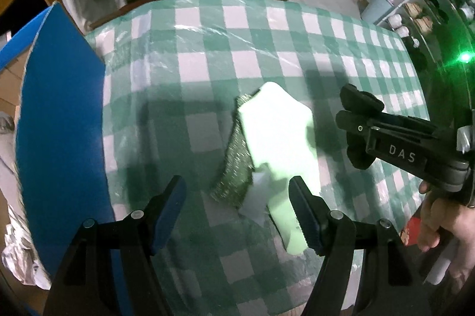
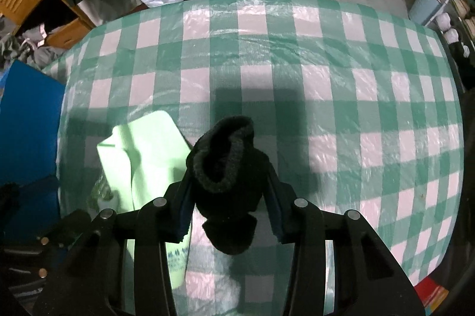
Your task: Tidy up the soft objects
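right gripper (image 2: 228, 185) clamped on black sock (image 2: 228, 167) | left gripper (image 1: 237, 209) apart, green cloth (image 1: 279, 138) between its fingers

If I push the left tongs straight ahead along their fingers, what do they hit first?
Most likely the pale green cloth, which lies with a glittery scrubbing pad between the open left tongs. Depth is hard to judge.

Left gripper (image 1: 237, 212) jaws apart, right gripper (image 2: 230, 194) clamped
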The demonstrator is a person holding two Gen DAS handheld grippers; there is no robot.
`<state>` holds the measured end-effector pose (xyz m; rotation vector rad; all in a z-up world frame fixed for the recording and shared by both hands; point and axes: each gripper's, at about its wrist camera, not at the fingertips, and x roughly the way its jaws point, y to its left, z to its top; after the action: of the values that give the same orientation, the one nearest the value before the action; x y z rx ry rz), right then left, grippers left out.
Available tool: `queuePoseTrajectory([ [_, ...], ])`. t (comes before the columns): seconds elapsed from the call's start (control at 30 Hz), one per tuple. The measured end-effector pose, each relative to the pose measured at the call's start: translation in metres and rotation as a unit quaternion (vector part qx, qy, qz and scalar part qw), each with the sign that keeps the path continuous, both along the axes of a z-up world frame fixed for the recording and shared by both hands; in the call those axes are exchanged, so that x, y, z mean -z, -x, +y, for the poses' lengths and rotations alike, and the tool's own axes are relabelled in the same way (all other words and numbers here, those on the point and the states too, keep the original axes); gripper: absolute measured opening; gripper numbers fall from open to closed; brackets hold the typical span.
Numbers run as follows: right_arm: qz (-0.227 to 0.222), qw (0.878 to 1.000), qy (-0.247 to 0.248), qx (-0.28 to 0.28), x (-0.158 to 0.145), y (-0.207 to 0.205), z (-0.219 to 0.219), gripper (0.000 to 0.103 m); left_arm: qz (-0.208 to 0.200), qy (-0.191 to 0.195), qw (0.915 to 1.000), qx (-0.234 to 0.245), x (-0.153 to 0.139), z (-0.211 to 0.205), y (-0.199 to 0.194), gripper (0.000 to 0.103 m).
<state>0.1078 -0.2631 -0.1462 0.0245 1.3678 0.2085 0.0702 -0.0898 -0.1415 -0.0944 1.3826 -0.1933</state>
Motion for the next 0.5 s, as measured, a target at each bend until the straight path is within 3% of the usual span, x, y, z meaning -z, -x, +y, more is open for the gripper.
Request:
queuePoseTrajectory([
  [0.27, 0.003, 1.000, -0.009, 0.002, -0.004, 0.023, -0.008, 0.042, 0.000, -0.007, 0.9998, 0.017, 0.010, -0.012, 0.010, 0.069],
  [0.5, 0.005, 1.000, -0.014, 0.001, -0.005, 0.027, -0.011, 0.042, 0.015, -0.002, 0.9998, 0.012, 0.025, -0.013, 0.011, 0.054],
])
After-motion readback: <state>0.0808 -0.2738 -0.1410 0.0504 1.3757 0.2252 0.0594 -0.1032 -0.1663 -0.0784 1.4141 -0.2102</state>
